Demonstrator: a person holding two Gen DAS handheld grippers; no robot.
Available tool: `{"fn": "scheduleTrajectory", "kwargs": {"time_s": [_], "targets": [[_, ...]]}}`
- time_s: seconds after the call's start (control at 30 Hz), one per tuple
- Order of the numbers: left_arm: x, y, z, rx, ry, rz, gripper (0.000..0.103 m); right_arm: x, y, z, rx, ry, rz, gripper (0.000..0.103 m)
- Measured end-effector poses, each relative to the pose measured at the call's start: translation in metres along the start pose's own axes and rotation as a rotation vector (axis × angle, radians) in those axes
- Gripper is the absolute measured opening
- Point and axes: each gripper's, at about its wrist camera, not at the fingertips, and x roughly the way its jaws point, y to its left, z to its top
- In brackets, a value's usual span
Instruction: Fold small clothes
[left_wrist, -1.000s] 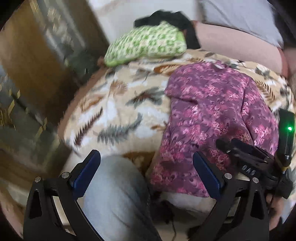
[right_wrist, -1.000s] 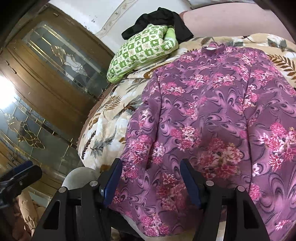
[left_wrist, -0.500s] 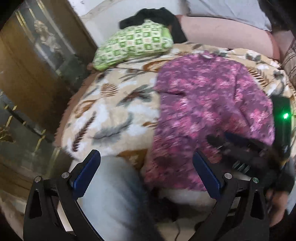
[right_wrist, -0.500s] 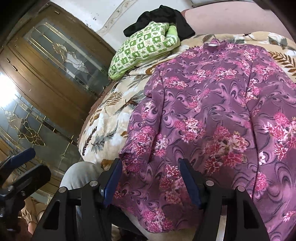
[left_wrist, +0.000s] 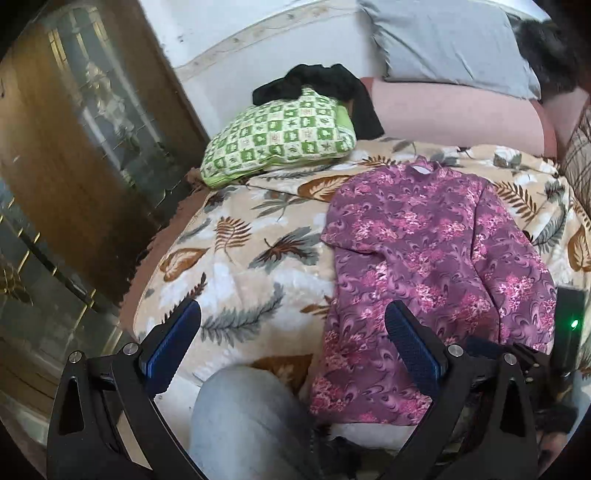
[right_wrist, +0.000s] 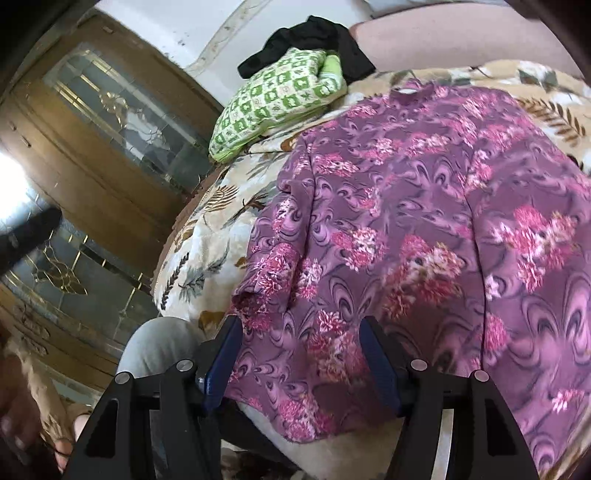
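A purple floral top (left_wrist: 424, 258) lies spread flat on a leaf-print blanket (left_wrist: 251, 258), collar at the far end, hem at the near bed edge. It fills the right wrist view (right_wrist: 424, 240). My left gripper (left_wrist: 291, 339) is open and empty, above the near bed edge, left of the top's hem. My right gripper (right_wrist: 301, 354) is open and empty, close over the hem's left corner. The right gripper's body shows at the right edge of the left wrist view (left_wrist: 517, 362).
A green checked pillow (left_wrist: 280, 138) with black clothes (left_wrist: 317, 83) behind it lies at the far left of the bed. A pink bolster (left_wrist: 454, 114) and grey pillow (left_wrist: 447, 44) are at the head. My grey-clad knee (left_wrist: 251, 417) is near. A wooden glass-paned cabinet (left_wrist: 74, 147) stands left.
The left gripper has risen and pulled back, so more of the bed and headboard shows. The right gripper has moved closer over the top's hem. Both stay open.
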Motion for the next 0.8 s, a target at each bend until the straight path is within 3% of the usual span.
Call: {"fn": "scheduleTrajectory", "kwargs": {"time_s": [0.2,0.3,0.47,0.53,0.57,0.6,0.67,0.8], "targets": [[0.042,0.022,-0.001,-0.046,0.118,-0.106,0.1,0.025,0.017,0.009,-0.038,0.063,0.014,0.067],[0.076,0.031,0.011,-0.049,0.143,-0.115,0.1,0.056,0.031,0.021,-0.071,0.118,0.021,0.067],[0.123,0.045,0.028,-0.096,0.191,-0.144,0.1,0.112,0.025,0.042,0.026,0.18,0.019,0.067],[0.142,0.045,0.032,-0.112,0.211,-0.163,0.1,0.129,0.025,0.048,0.03,0.199,0.006,0.055],[0.151,0.044,0.033,-0.118,0.226,-0.176,0.1,0.132,0.026,0.05,0.027,0.205,-0.005,0.031],[0.162,0.043,0.035,-0.121,0.246,-0.191,0.1,0.131,0.027,0.053,0.02,0.202,-0.01,0.019],[0.183,0.041,0.039,-0.134,0.271,-0.226,0.1,0.113,0.032,0.062,-0.002,0.158,-0.01,0.008],[0.218,0.043,0.051,-0.207,0.317,-0.304,0.1,0.039,0.047,0.086,-0.078,0.026,0.016,0.007]]}}
